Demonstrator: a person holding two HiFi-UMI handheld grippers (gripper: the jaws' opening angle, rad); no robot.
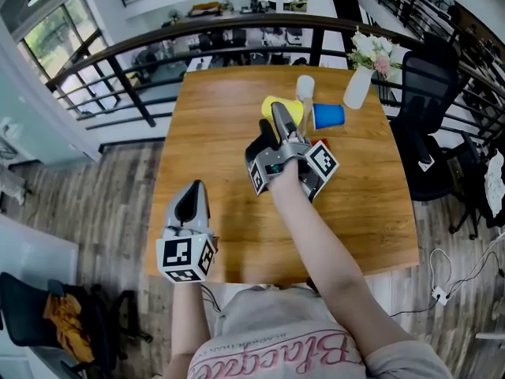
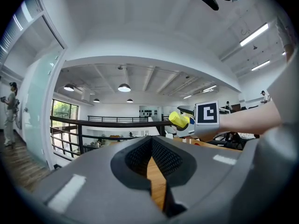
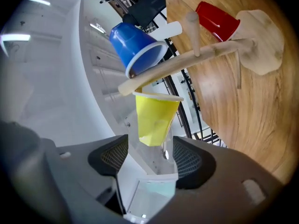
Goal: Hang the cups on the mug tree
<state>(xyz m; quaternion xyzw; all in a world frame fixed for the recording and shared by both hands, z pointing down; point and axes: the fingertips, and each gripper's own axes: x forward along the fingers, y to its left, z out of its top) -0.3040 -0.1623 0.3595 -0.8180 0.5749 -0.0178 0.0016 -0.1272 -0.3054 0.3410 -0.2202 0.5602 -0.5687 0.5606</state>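
A wooden mug tree [image 3: 187, 62] stands on the table [image 1: 213, 148], its round base [image 3: 261, 41] on the wood. A yellow cup [image 3: 156, 115] hangs mouth-first on one peg, a blue cup [image 3: 135, 48] on the peg beside it, and a red cup [image 3: 217, 21] lower near the base. My right gripper [image 3: 152, 146] is open around the yellow cup's [image 1: 276, 105] bottom, with a gap at each pad. In the head view the blue cup [image 1: 328, 116] shows right of that gripper [image 1: 280, 115]. My left gripper [image 1: 190, 200] is shut and empty, level over the table's near left edge.
A white cup [image 1: 305, 85] shows just behind the tree; whether it hangs or stands I cannot tell. A white vase of flowers [image 1: 359, 85] stands at the table's far right. A dark railing [image 1: 237, 34] curves behind the table, and an office chair [image 1: 426, 93] is on the right.
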